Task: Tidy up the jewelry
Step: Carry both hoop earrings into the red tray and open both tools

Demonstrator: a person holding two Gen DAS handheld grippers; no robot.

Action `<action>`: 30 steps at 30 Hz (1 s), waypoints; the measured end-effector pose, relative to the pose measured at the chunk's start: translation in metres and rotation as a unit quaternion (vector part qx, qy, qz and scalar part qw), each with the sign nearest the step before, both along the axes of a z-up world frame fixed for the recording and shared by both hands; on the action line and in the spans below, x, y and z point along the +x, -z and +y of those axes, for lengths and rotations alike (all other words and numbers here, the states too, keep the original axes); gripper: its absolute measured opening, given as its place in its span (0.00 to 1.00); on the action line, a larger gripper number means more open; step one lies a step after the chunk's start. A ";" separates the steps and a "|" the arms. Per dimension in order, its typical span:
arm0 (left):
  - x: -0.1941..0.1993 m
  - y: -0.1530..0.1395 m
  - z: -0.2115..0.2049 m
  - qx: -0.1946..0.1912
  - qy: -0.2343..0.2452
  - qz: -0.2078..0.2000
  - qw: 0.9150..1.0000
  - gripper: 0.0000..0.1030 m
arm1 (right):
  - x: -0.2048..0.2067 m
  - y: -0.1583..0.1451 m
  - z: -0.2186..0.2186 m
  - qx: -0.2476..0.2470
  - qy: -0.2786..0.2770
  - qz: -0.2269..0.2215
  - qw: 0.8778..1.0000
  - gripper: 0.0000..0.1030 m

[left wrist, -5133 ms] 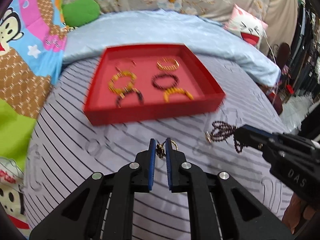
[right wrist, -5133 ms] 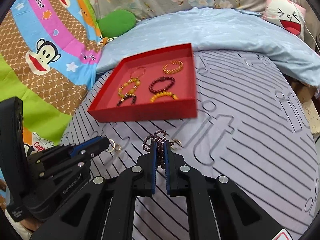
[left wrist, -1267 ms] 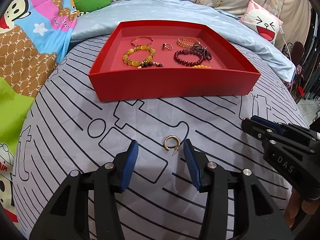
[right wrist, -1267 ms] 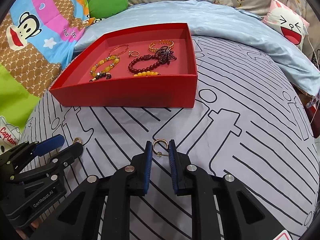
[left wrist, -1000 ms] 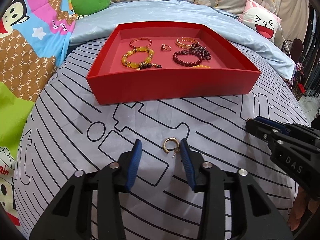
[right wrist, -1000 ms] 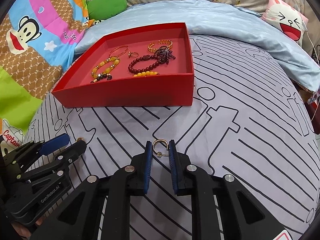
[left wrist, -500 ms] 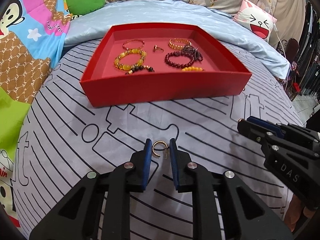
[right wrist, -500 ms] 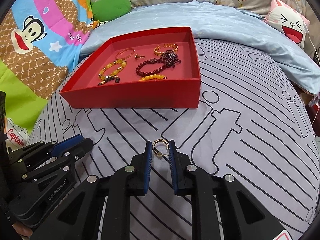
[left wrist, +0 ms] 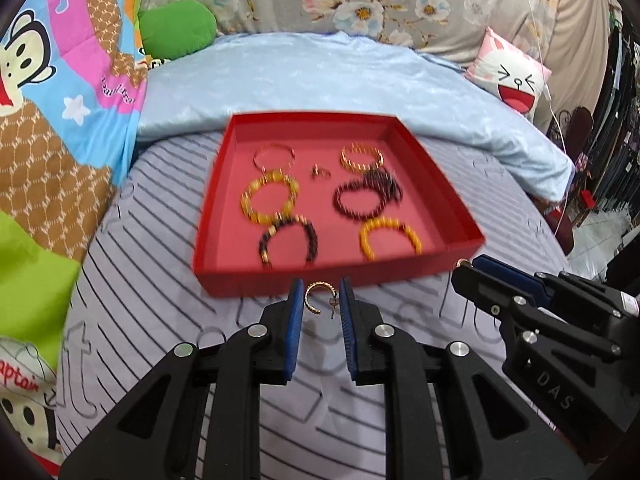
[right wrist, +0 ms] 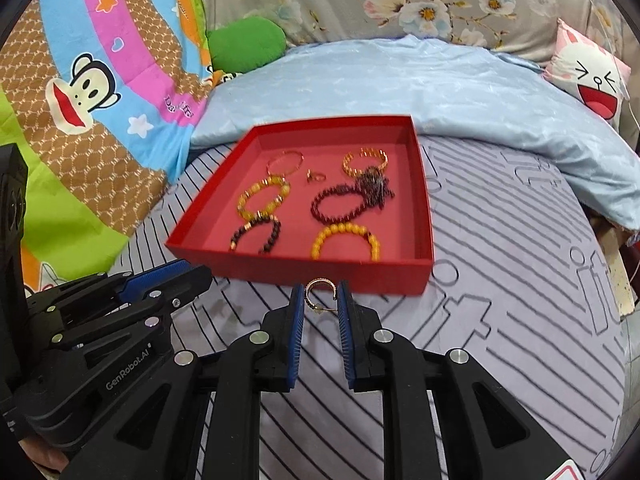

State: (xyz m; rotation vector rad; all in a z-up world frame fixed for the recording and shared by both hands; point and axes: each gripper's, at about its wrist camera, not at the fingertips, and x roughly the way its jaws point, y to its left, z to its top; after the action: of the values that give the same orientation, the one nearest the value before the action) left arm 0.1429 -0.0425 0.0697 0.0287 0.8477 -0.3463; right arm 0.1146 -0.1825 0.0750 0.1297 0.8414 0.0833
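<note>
We are working on a bed spread with a grey sheet (right wrist: pixel 520 280) printed in black lines, a pale blue quilt (right wrist: pixel 400 80) bunched behind it and cartoon-monkey bedding to the side. Our left gripper (left wrist: pixel 319 300) has its jaws drawn in narrow around a small gold hoop earring (left wrist: pixel 314 298), and our right gripper (right wrist: pixel 319 302) holds a second gold hoop earring (right wrist: pixel 318 292) the same way; each hoop stands between the blue pads with its post pointing across the gap. The shallow red cardboard tray (right wrist: pixel 424 200) lies straight ahead of both sets of jaws, its near wall just beyond the tips, so the coming move looks to us like a short lift forward over that wall. Neither hand seems clearly nearer. Inside the tray we count six bracelets, one dark beaded cluster overlapping the maroon bracelet, and one small ring (right wrist: pixel 314 176). Two earrings remain outside, one in each grip.
</note>
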 end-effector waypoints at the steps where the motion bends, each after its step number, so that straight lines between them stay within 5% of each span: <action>1: 0.005 -0.003 0.000 0.002 -0.003 -0.005 1.000 0.17 | 0.003 -0.003 0.000 0.001 -0.001 -0.003 1.000 0.15; 12: 0.061 -0.018 -0.009 0.014 -0.014 -0.027 0.999 0.17 | 0.058 -0.018 0.004 -0.007 -0.007 -0.025 1.000 0.15; 30: 0.126 0.007 -0.019 0.025 -0.022 -0.009 0.999 0.17 | 0.119 0.011 0.001 -0.001 0.007 0.001 1.000 0.16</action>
State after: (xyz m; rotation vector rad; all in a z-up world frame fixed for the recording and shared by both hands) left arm 0.2686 -0.0612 0.0623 0.0589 0.8371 -0.2827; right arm 0.2331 -0.1812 0.0644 0.1333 0.8425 0.0699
